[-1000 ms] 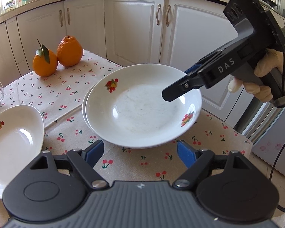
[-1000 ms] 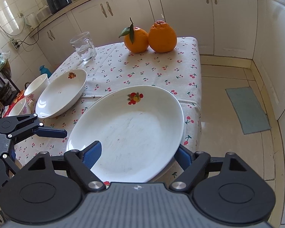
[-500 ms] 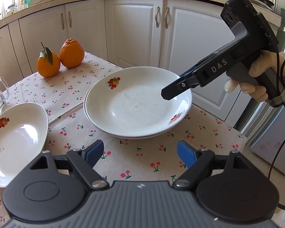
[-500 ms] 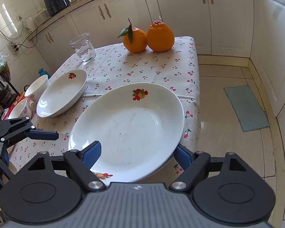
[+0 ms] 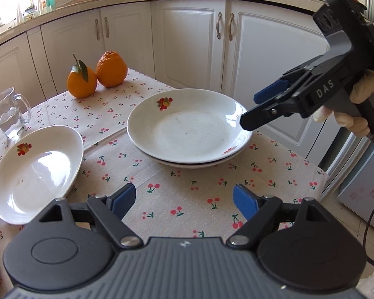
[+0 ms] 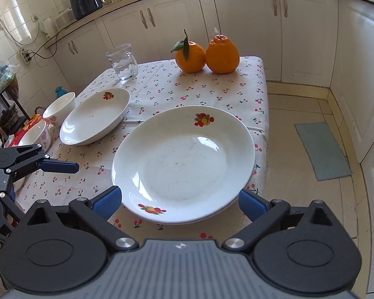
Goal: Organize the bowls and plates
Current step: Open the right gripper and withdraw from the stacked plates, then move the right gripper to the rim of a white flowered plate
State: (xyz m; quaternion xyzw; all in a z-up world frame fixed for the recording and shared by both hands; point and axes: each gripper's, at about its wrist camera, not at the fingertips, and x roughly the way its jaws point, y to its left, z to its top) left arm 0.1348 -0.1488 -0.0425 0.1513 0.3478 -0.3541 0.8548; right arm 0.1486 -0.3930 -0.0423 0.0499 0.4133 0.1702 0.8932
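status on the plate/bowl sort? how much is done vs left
Done: one plate sits nested on another, forming the plate stack near the table corner.

In hand: nothing. The right tool is open at the stack's near rim, gripping nothing. The left tool is open over bare tablecloth.

Left: the single plate lies apart from the stack, and two bowls sit unstacked at the table's edge.

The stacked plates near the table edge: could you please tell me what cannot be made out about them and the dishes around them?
- Lower plate: left wrist view shows only a rim sliver; the top plate covers the rest.
- Stack's near edge: right wrist view, partly hidden behind the right tool.
- Two small bowls: right wrist view, partly hidden by the left tool; their contents are not visible.
- Side plate: left wrist view, near rim hidden by the tool body.
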